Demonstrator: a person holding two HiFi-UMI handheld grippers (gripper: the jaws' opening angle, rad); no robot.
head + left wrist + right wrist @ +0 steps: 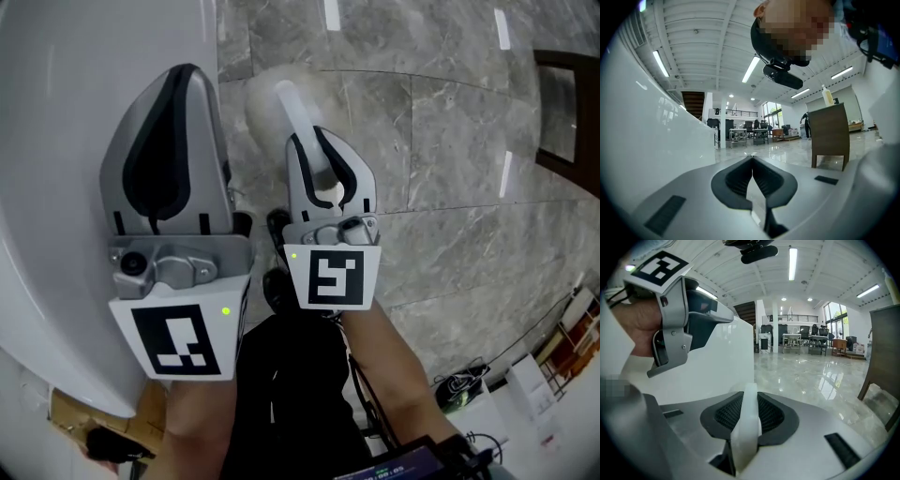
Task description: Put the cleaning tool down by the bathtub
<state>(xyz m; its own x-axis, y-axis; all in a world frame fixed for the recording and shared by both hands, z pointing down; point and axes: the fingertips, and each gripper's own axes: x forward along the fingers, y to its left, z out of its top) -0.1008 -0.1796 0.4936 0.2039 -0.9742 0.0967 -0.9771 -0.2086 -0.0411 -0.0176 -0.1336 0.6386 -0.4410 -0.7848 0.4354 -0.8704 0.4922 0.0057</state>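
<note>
Our right tongs clamp the white cleaning tool, its handle running toward twelve o'clock; the bathtub lies at nine o'clock, our left tongs pinched together, empty.

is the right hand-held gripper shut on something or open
Shut on the cleaning tool: the right hand-held gripper pinches it between its dark pads.

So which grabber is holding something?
The right gripper: its jaws pinch the white cleaning tool. The left gripper is shut and empty.
</note>
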